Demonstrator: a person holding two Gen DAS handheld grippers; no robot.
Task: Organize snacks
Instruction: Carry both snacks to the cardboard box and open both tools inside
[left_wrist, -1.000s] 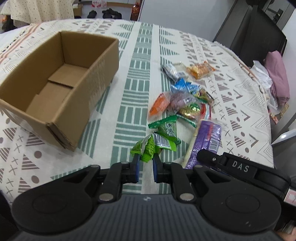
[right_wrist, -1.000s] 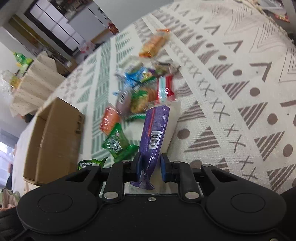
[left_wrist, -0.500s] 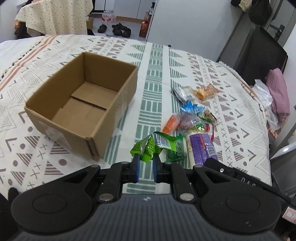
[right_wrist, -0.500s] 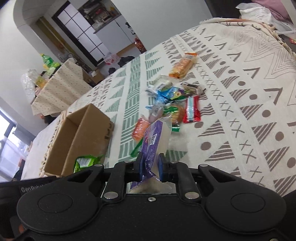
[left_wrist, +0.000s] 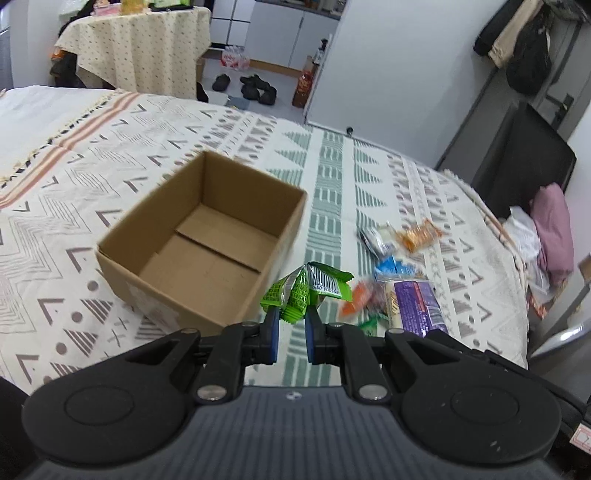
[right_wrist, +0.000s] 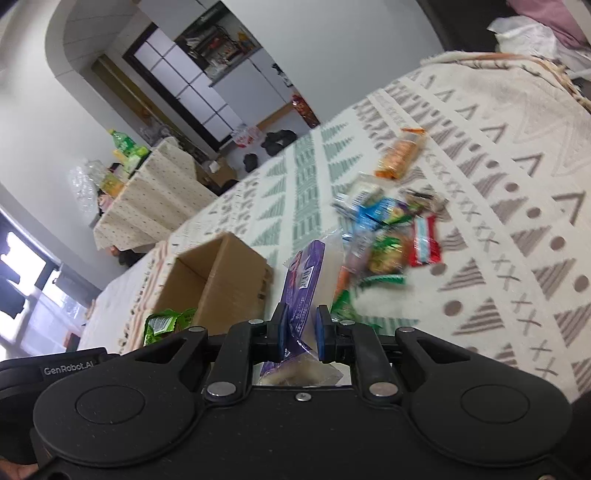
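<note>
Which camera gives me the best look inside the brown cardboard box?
The left wrist view: the open brown cardboard box shows its whole bare floor and inner walls. The right wrist view catches only its outer side, a corner of the opening and the rim.

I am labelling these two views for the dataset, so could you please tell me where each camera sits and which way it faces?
Left wrist: behind the left gripper, looking down past its green packet at the empty cardboard box.
Right wrist: behind the right gripper, tilted, holding a purple packet; the left gripper's body shows at lower left.
Shared: box, both packets, the snack pile on the patterned cloth.
</note>
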